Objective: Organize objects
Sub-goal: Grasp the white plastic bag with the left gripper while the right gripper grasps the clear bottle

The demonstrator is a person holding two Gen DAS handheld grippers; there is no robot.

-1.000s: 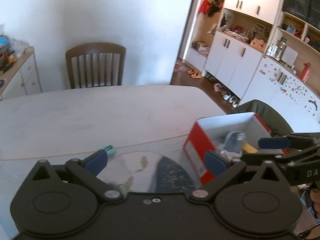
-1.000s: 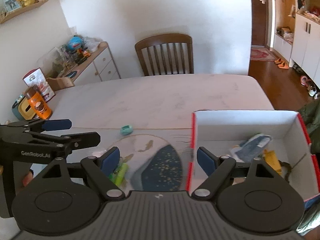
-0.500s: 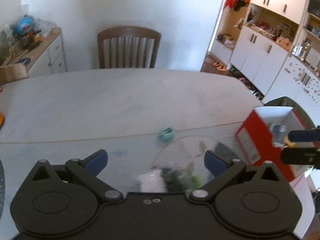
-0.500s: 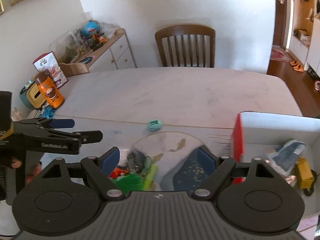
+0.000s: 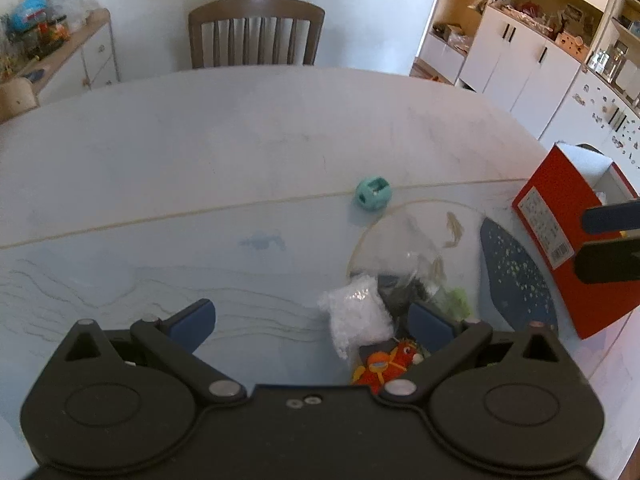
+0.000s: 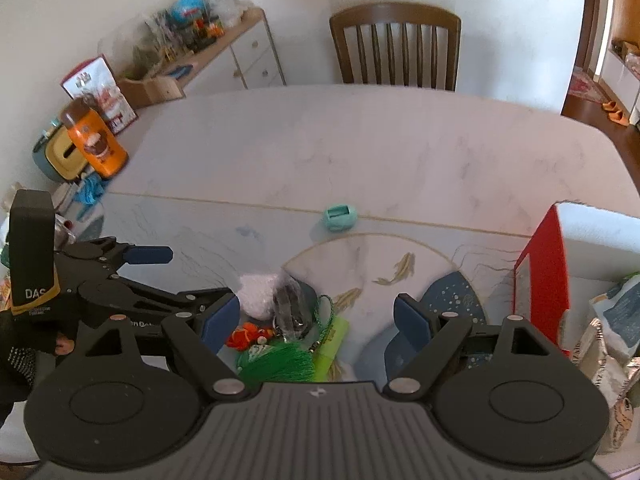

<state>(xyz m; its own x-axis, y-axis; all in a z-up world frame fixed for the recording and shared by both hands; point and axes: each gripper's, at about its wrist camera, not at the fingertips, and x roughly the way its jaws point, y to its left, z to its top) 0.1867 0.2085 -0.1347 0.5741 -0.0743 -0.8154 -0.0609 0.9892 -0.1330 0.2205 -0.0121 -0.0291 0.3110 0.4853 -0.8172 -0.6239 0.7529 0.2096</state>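
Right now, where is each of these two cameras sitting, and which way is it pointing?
Left wrist view: sits on the left gripper, facing across the table toward the wooden chair; its open fingers show, with the red box to the right.
Right wrist view: sits on the right gripper, facing the same chair; its open fingers, the left gripper and a gloved hand show.
Shared: the teal sharpener, the white packet.

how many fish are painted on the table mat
3 show in the right wrist view: one nearest the red box, one just below it, one beside the green tassel. The clutter may hide more.
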